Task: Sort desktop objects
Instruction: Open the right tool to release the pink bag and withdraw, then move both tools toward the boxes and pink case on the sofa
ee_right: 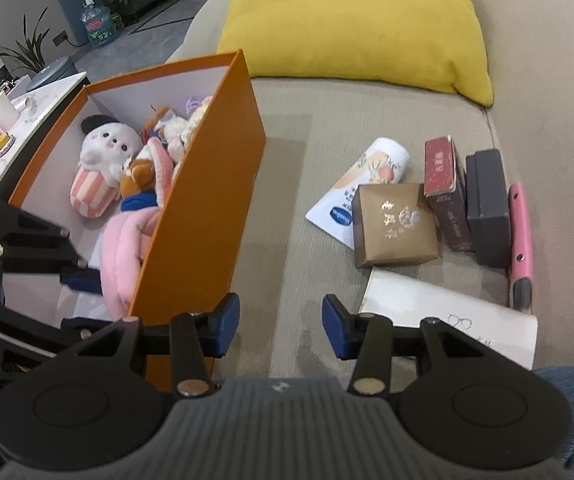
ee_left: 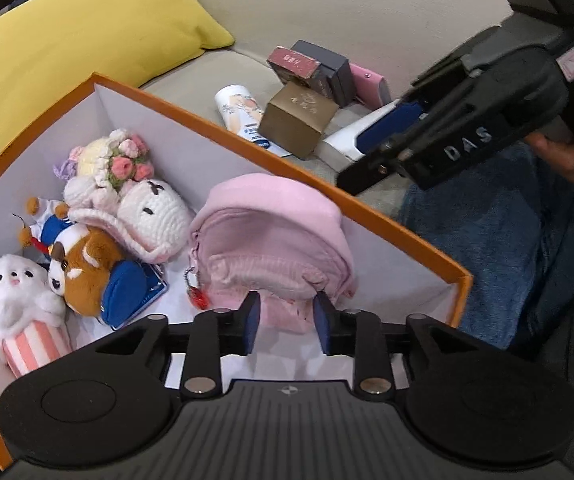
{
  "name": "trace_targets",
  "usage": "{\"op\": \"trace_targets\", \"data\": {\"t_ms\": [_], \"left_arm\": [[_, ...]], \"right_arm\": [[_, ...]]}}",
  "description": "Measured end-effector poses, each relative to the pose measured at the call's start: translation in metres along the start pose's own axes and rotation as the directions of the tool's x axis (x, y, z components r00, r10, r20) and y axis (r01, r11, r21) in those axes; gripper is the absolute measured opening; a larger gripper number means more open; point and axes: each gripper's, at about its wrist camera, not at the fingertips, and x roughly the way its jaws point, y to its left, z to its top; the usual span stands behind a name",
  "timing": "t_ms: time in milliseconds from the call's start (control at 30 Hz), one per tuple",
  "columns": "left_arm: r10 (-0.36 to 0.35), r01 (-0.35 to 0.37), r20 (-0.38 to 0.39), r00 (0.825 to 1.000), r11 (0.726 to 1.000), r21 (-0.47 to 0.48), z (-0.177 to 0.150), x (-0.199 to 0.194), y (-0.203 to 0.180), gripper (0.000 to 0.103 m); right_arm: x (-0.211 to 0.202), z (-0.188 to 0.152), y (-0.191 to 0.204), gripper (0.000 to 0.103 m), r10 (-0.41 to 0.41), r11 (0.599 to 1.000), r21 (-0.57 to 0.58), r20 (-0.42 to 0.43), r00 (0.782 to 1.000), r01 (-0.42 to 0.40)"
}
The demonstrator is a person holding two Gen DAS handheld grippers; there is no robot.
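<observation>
An orange box [ee_left: 399, 236] on the sofa holds several plush toys [ee_left: 127, 208] and a pink pouch [ee_left: 275, 236]. My left gripper [ee_left: 287, 320] hangs over the box's near end. It is open, with the lower edge of the resting pouch between its blue pads. To the right of the box, my right gripper [ee_right: 281, 326] stands open over bare sofa seat with nothing between its fingers. In the left wrist view a hand holds the right gripper [ee_left: 371, 152] above a white case [ee_left: 347, 140]. Loose items lie beyond: a brown box [ee_right: 393, 224] and a white tube [ee_right: 367, 176].
A red box [ee_right: 443, 184], a dark grey box [ee_right: 487, 204] and a pink pen-shaped tool [ee_right: 521, 232] lie right of the brown box, with the white case [ee_right: 447, 312] in front. A yellow cushion [ee_right: 351, 20] leans at the back. A blue-trousered leg [ee_left: 507, 240] is beside the box.
</observation>
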Motion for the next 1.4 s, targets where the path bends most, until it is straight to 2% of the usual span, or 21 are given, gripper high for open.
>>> {"op": "trace_targets", "data": {"t_ms": [167, 267, 500, 633, 933, 1133, 1400], "left_arm": [[0.054, -0.054, 0.016, 0.998, 0.998, -0.021, 0.007, 0.004, 0.019, 0.036], [0.056, -0.056, 0.016, 0.998, 0.998, -0.008, 0.012, 0.009, 0.025, 0.039], [0.064, -0.064, 0.007, 0.998, 0.998, 0.004, 0.009, 0.008, 0.023, 0.039], [0.081, -0.081, 0.006, 0.997, 0.996, -0.036, 0.004, -0.001, 0.025, 0.039], [0.097, -0.091, 0.044, 0.994, 0.987, -0.132, 0.001, -0.032, 0.026, 0.039], [0.123, -0.114, 0.062, 0.99, 0.984, -0.141, 0.007, -0.043, 0.017, 0.039], [0.143, -0.136, 0.035, 0.989, 0.978, -0.156, 0.009, -0.044, 0.01, 0.039]], "right_arm": [[0.008, -0.001, 0.001, 0.048, 0.025, 1.0, -0.004, -0.019, 1.0, -0.025], [0.013, 0.0, 0.003, 0.048, 0.031, 0.999, -0.01, -0.03, 0.999, -0.031], [0.014, 0.0, -0.001, 0.048, 0.028, 0.999, -0.022, -0.032, 0.999, -0.029], [0.001, 0.003, -0.018, 0.048, 0.016, 1.0, -0.001, -0.004, 1.0, -0.016], [-0.044, 0.003, -0.08, 0.048, -0.076, 0.993, 0.094, 0.064, 0.995, 0.069], [-0.057, -0.002, -0.111, 0.048, -0.134, 0.983, 0.136, 0.065, 0.989, 0.124], [-0.064, -0.012, -0.127, 0.048, -0.123, 0.982, 0.154, 0.067, 0.99, 0.112]]}}
